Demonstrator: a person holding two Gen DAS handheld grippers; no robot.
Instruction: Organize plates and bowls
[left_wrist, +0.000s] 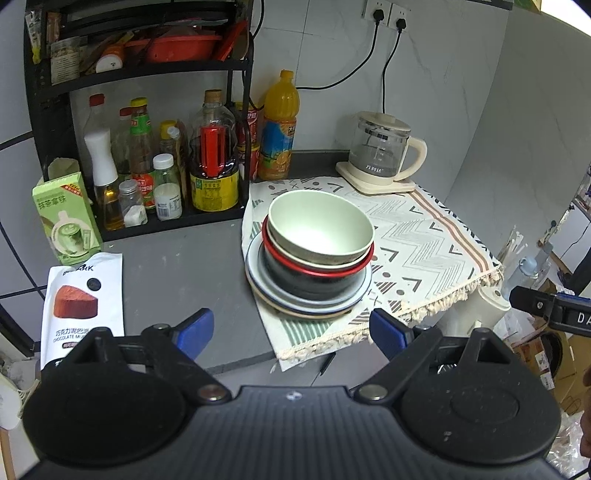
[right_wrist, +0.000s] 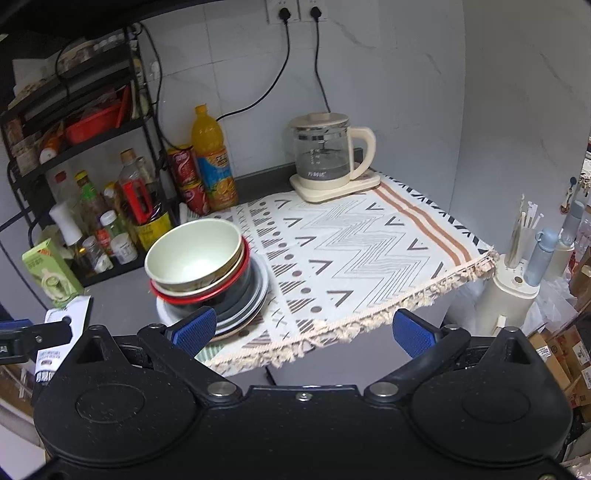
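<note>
2 grippers, left gripper (left_wrist: 291, 334) and right gripper (right_wrist: 304, 330), gape empty; I'd take the green bowl (left_wrist: 320, 228) by its rim, near the mat's (left_wrist: 424, 236) left edge.

My left wrist camera looks down from the front edge of the dark grey countertop (left_wrist: 177, 266) at the stack of bowls and plates (left_wrist: 314, 258), fairly near. My right one sits further right, probably slightly closer, sharing that stack (right_wrist: 207, 273) and the patterned fringed cloth (right_wrist: 369, 251).
</note>
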